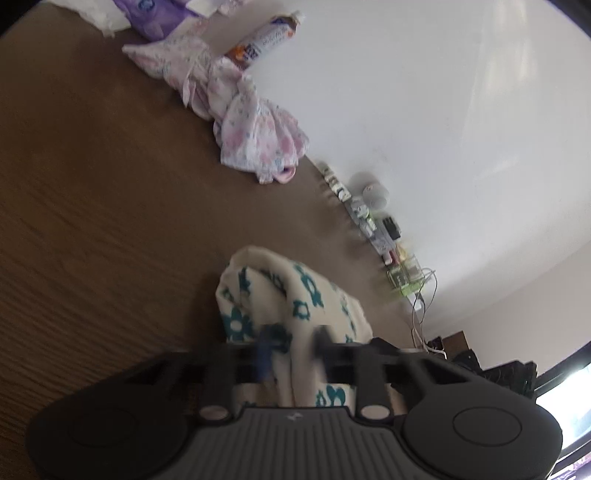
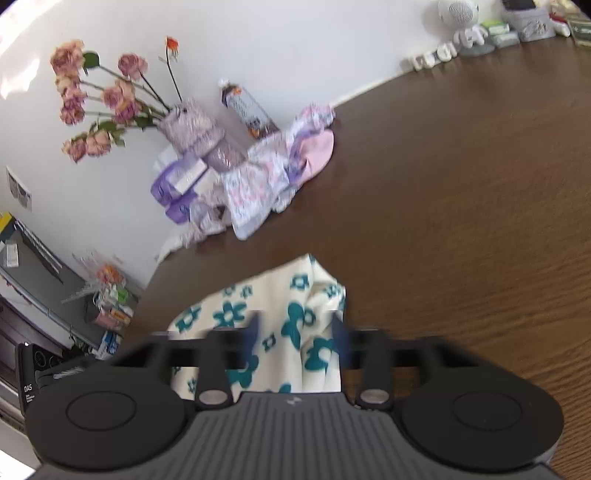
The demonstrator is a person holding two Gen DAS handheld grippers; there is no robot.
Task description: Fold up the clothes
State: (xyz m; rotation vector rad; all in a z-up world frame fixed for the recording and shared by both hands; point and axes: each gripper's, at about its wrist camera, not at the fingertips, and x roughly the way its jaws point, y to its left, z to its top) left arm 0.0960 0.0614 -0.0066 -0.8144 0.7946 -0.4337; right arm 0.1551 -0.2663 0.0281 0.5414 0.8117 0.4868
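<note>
A cream cloth with teal flowers (image 1: 266,280) bunches up right in front of my left gripper (image 1: 293,336), whose fingers are shut on a thick fold of it. The same cloth (image 2: 258,295) runs between the fingers of my right gripper (image 2: 295,328), which is also shut on it, with the fabric spreading out to the left. Both views are blurred by motion. A crumpled pink floral garment (image 1: 251,129) lies loose on the brown wooden table (image 1: 92,203) by the wall, and the right wrist view shows that pink garment (image 2: 266,173) beyond the cloth.
A vase of dried roses (image 2: 192,125), purple packages (image 2: 177,184) and a tube (image 2: 247,107) stand against the white wall beside the pink garment. Small ornaments and boxes (image 2: 480,33) line the table's far edge. Bare tabletop (image 2: 461,184) lies to the right.
</note>
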